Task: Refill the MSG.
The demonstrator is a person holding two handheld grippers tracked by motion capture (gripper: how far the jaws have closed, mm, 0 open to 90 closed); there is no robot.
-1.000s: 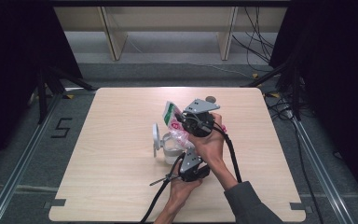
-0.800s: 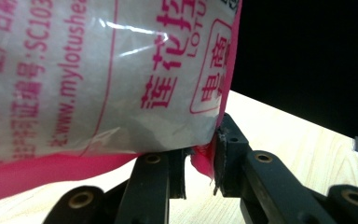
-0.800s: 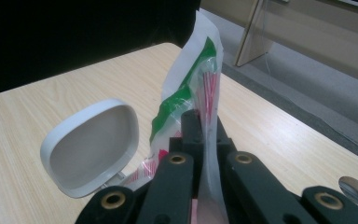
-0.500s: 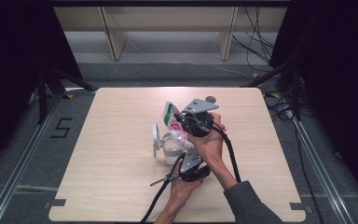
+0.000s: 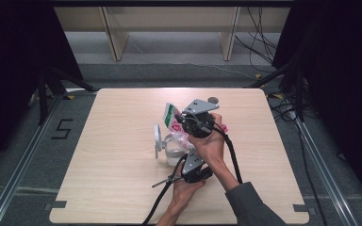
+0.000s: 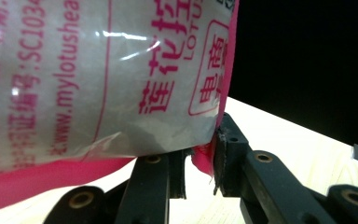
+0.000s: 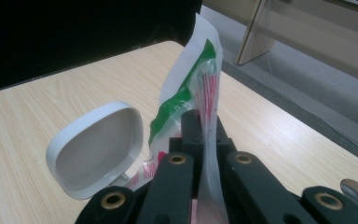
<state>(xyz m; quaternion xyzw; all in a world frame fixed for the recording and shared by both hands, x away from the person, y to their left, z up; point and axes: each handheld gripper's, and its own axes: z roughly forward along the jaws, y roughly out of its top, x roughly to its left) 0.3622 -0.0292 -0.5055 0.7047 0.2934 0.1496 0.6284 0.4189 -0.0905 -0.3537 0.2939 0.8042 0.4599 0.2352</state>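
A clear plastic bag (image 5: pixel 171 116) with pink print and a green top stands held up over the middle of the table. My right gripper (image 5: pixel 181 123), under its grey plate, is shut on the bag's upper edge (image 7: pixel 200 70), with the film pinched between the jaws (image 7: pixel 205 126). From below, my left gripper (image 5: pixel 188 153) is closed on the bag's pink lower seam (image 6: pixel 204 157); the printed film (image 6: pixel 98 70) hangs close to its camera. A white tub (image 5: pixel 172 149) with its hinged lid (image 5: pixel 158 139) open sits on the table just left of the bag.
A small grey round disc (image 5: pixel 212 100) lies on the wooden table (image 5: pixel 118 188) behind the right gripper, also near the table's edge (image 7: pixel 354 191). Black cables trail from both grippers toward the person. Shelving legs stand on the floor beyond the table.
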